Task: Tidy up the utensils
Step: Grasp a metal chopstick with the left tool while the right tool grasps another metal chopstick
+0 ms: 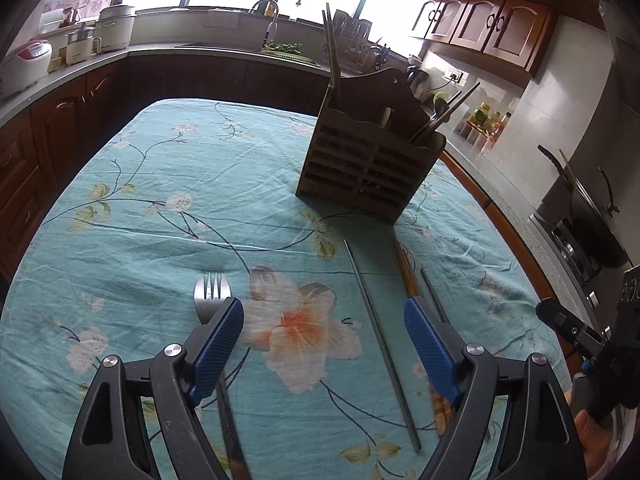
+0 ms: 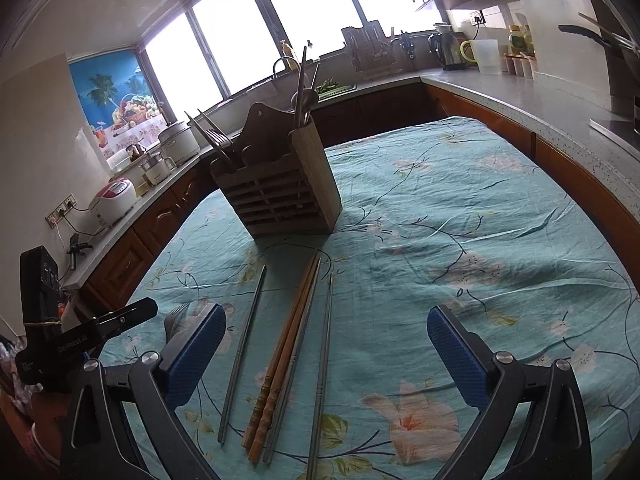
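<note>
ahead: holder (image 1: 370, 168) blocks | right: bare cloth (image 2: 500, 240)

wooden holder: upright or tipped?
Upright. The wooden holder stands on its base on the tablecloth, with chopsticks sticking up out of it.

Floral tablecloth (image 2: 460, 208) bears wooden caddy (image 2: 280, 200), fork (image 1: 212, 294), chopsticks (image 2: 288, 360).

Around the surface with its teal floral cloth (image 2: 460, 200) runs a grey counter (image 2: 520, 92), carrying a rice cooker (image 2: 114, 196) at the left, a sink faucet (image 2: 282, 65) behind, and a kettle (image 2: 450, 52) with a plastic jug (image 2: 486, 56) at the right.
</note>
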Motion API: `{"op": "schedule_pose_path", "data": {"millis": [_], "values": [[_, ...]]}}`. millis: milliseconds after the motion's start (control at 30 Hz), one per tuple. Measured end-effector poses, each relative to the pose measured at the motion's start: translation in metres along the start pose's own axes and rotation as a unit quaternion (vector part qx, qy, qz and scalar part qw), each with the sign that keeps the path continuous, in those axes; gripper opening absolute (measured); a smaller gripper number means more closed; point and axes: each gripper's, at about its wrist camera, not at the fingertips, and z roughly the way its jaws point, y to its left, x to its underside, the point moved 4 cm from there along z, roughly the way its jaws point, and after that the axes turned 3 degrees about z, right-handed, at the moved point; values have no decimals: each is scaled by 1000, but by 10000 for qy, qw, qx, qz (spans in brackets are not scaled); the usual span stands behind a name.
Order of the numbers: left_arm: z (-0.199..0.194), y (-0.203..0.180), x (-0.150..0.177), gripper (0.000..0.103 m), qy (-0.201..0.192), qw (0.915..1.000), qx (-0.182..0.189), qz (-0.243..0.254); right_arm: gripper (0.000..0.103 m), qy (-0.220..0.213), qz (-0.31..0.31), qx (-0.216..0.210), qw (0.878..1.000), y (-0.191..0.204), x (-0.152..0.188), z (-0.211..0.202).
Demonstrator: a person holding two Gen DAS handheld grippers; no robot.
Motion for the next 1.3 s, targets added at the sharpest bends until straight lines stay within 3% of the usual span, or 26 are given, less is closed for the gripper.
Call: {"op": "schedule_pose_path", "data": {"millis": [133, 300, 567, 867, 933, 1033, 1133, 1233, 1300], "values": [[12, -9, -5, 82, 121, 9998, -30, 132, 96, 72, -70, 39, 9999, 1, -1, 7], [29, -16, -11, 80, 244, 9993, -91, 255, 80, 261, -157, 60, 9995, 2, -3, 21], [71, -21, -23, 57, 543, 9980, -56, 320, 49, 780, -361, 147, 9962, 5, -4, 61], [127, -33, -42, 48, 885, 9940, -4, 641, 22, 1254, -644, 313, 9895, 7, -5, 109], [141, -35, -45, 47, 991, 9924, -53, 732, 19, 1349, -713, 413, 9874, 5, -5, 117], [164, -36, -45, 38, 1214, 9884, -171, 897, 17, 1395, -802, 458, 9859, 4, -5, 123], [173, -43, -46, 35, 1159, 9853, -337, 1210, 17, 1401, -954, 516, 9842, 6, -5, 125], [176, -51, -41, 27, 1093, 9810, -541, 1508, 15, 1371, -1170, 645, 9815, 11, -3, 126], [176, -55, -38, 16, 1059, 9806, -475, 1582, 14, 1354, -1345, 749, 9788, 15, -2, 127]]}}
